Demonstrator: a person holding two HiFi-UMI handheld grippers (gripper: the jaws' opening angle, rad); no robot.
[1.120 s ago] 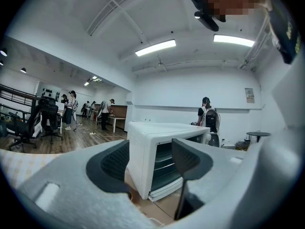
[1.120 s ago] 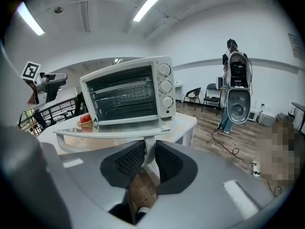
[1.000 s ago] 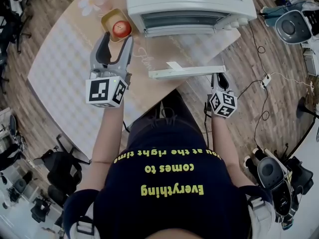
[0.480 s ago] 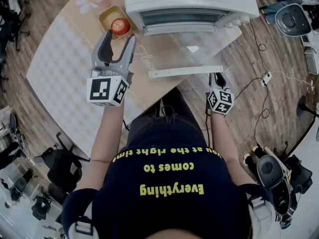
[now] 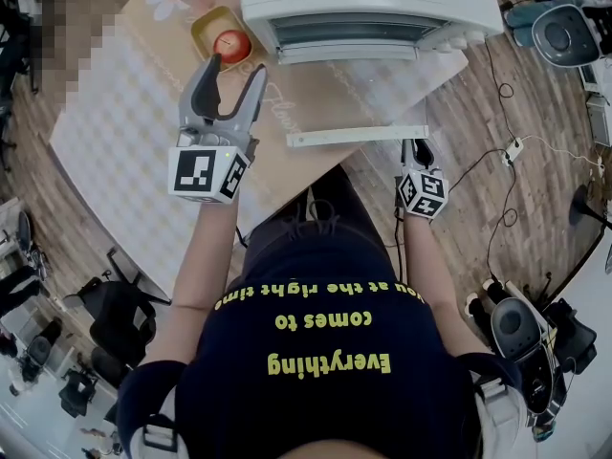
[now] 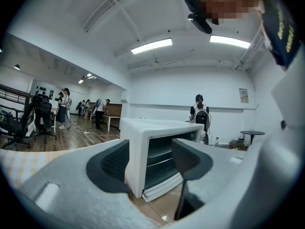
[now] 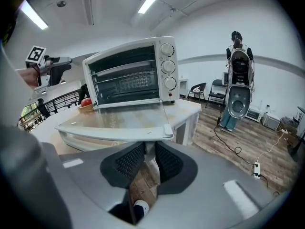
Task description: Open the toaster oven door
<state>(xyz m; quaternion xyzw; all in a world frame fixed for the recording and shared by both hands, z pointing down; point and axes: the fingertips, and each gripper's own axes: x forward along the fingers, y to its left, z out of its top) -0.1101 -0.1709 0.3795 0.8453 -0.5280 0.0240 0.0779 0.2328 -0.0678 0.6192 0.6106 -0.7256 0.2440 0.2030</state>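
Head view: both forearms reach forward from the dark shirt. The right gripper [image 5: 418,147] sits low at the table [image 5: 134,132] edge, its jaws pinched onto the right end of the white handle [image 5: 354,138]. The right gripper view confirms it, with a white piece of the handle pressed between the ribbed pads [image 7: 128,161].

The door [image 5: 354,98] is fully down, lying flat and level in front of the oven [image 5: 363,8], which stands at the far side of the table with its cavity exposed and its racks showing.

The left gripper [image 5: 237,67] is raised above the table, left of the door, pointing toward the oven's left corner. Its jaws are spread wide and nothing sits between them; its own view looks through the gap at the oven's side and open front.

Just beyond its tips a yellow bowl [image 5: 206,36] holds an apple [image 5: 230,43], close to the oven's left side and clear of the door. Cables [image 5: 497,94] trail over the wood floor to the right, and office chairs [image 5: 115,314] stand to the left.
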